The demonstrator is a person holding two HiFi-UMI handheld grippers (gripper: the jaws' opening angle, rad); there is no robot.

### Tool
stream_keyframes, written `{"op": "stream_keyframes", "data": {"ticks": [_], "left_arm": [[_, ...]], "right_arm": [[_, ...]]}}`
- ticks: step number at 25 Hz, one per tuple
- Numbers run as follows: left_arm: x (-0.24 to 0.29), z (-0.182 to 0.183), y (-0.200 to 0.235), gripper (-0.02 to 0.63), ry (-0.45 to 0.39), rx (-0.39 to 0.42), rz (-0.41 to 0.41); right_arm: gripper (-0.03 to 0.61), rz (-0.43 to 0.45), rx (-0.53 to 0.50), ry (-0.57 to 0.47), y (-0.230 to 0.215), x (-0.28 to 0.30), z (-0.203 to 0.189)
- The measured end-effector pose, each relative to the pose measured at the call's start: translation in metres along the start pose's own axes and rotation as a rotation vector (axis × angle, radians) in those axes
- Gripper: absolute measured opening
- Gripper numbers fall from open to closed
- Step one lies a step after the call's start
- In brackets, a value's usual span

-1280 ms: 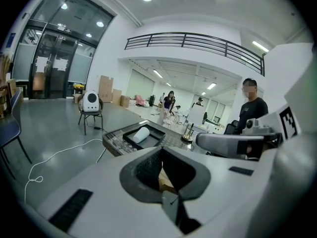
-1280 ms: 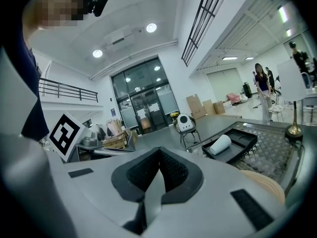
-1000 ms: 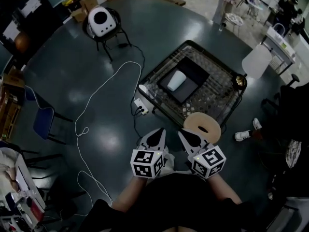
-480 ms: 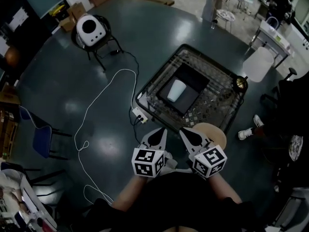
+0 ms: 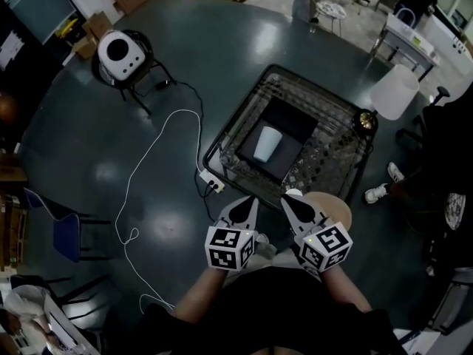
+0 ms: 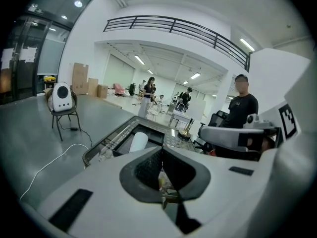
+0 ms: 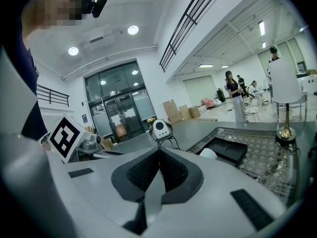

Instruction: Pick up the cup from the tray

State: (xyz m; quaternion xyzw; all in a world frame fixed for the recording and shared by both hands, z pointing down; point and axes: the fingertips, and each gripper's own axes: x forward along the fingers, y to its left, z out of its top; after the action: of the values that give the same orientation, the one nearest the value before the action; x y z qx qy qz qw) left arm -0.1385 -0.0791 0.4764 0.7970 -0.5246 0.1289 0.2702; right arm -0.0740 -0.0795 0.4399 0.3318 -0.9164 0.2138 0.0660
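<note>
White cup: a pale, tapered plastic-looking cup (image 5: 267, 143) stands near the middle of the tray. Whether its mouth faces up or down I cannot tell.
Tray: a black rectangular tray (image 5: 290, 117) lies on the table's top towards its far-left part, and nothing else shows on it.
Table: a square glass-topped table with a dark metal frame (image 5: 334, 156) stands ahead of the person, turned corner-on.
Left gripper: the grey two-jaw left gripper (image 5: 244, 205) is held low, close to the body and well short of the table. Its jaws are pressed together with nothing between them.
Right gripper: the matching right gripper (image 5: 294, 207) sits just beside the left one at the same height. Its jaws also meet at the tips and are empty.
Why held so: this looks like a carrying posture for an approach. Both tools are tucked in and point roughly at the cup, so the reach has not begun.
What the pick needs: one pair of jaws must open wide enough for the cup's wall before coming down over the tray.
In the way: a round tan padded stool (image 5: 329, 207) stands against the table's near edge, right under the right gripper's line.
Floor hazard: a white power strip (image 5: 210, 182) and its long white cable (image 5: 151, 154) lie by the table's left corner, so the left side needs care underfoot.
On the table: a brass-footed lamp with a white shade (image 5: 392, 92) stands at the far-right corner, well apart from the cup.
Bystander: a person in dark clothes (image 6: 242, 108) stands beyond the table's right side, clear of the tray.
</note>
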Motion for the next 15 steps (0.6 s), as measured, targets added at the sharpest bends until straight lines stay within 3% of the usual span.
{"op": "stream_keyframes", "data": {"ticks": [15], "left_arm": [[0.068, -0.006, 0.016, 0.011, 0.089, -0.001, -0.008]], "right_arm": [[0.012, -0.060, 0.067, 0.007, -0.045, 0.012, 0.004]]}}
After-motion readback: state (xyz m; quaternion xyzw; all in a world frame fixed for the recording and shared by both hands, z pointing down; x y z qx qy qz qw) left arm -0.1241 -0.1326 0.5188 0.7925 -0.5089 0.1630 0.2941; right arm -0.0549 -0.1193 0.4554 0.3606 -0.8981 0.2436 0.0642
